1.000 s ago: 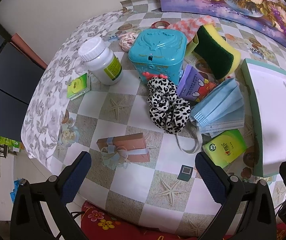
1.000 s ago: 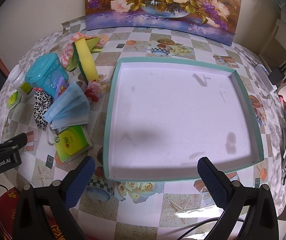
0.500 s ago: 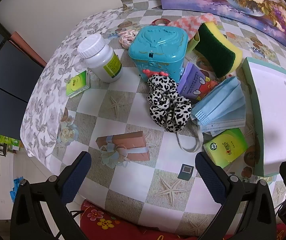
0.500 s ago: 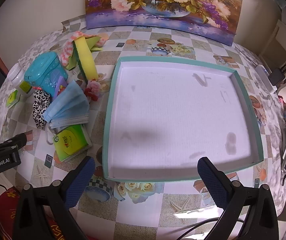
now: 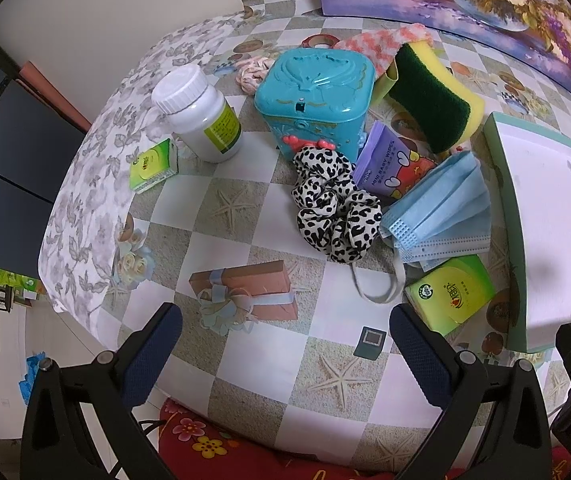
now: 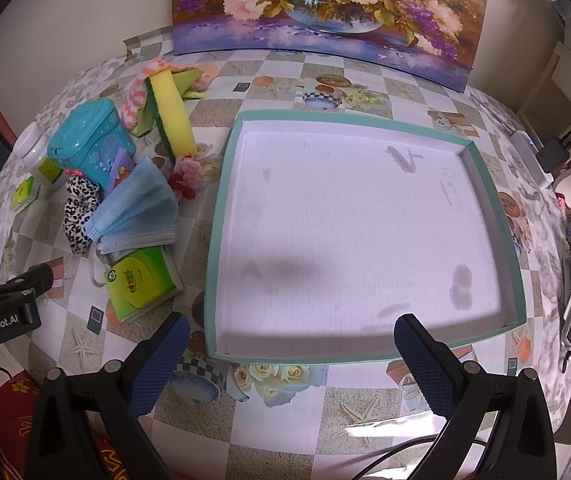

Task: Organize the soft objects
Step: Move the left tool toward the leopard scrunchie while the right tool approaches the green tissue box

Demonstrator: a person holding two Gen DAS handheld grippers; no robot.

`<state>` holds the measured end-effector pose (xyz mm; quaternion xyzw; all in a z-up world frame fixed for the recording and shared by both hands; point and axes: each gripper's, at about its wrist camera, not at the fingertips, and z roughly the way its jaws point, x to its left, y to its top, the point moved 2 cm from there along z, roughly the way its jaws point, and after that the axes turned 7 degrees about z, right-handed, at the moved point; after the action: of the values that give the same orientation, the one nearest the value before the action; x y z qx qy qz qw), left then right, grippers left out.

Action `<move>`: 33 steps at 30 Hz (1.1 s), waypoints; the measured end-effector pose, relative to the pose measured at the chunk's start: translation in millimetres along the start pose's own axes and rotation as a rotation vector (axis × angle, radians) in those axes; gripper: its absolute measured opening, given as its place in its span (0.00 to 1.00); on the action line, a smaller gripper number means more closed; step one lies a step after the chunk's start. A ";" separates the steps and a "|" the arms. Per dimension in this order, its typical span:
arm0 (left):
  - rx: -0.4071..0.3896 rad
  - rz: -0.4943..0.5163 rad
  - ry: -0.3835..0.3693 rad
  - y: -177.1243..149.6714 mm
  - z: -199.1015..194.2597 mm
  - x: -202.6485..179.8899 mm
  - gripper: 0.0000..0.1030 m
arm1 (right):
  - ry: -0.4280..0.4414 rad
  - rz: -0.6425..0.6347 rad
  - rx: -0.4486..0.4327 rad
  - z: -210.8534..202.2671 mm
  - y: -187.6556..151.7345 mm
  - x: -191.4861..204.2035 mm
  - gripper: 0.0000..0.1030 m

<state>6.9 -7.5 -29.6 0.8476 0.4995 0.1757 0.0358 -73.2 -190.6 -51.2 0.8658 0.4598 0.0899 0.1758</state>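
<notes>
Black-and-white leopard-print fabric scrunchie (image 5: 335, 208) ahead of the left gripper (image 5: 285, 354), slightly right of centre between wide-apart empty jaws, long axis running away toward the teal plastic box (image 5: 317, 98); pleated blue face mask (image 5: 441, 210) touching its right side. From the right wrist: right gripper (image 6: 287, 354) likewise spread and empty, aimed at the bare teal-rimmed white tray (image 6: 221, 216); scrunchie far left, probably nearer the left hand.

The desk (image 5: 245, 360) is viewed obliquely from above by both wrist cameras; clutter is centred in the left view, the tray (image 6: 221, 240) in the right; the face mask (image 5: 441, 208) at 9 o'clock is shared.
</notes>
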 end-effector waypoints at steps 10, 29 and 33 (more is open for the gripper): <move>0.008 -0.004 -0.007 -0.6 1.6 1.1 1.00 | -0.002 -0.006 0.002 0.5 -0.5 0.4 1.00; 0.010 -0.055 -0.052 0.4 3.9 10.9 1.00 | 0.024 -0.046 -0.002 -0.6 -0.4 13.9 1.00; 0.028 -0.134 -0.156 -0.6 12.3 25.5 1.00 | 0.082 -0.074 0.001 0.4 0.7 29.5 1.00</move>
<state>21.7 16.2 -34.6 0.8239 0.5530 0.0995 0.0746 -56.0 -166.7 -51.5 0.8440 0.4982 0.1186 0.1593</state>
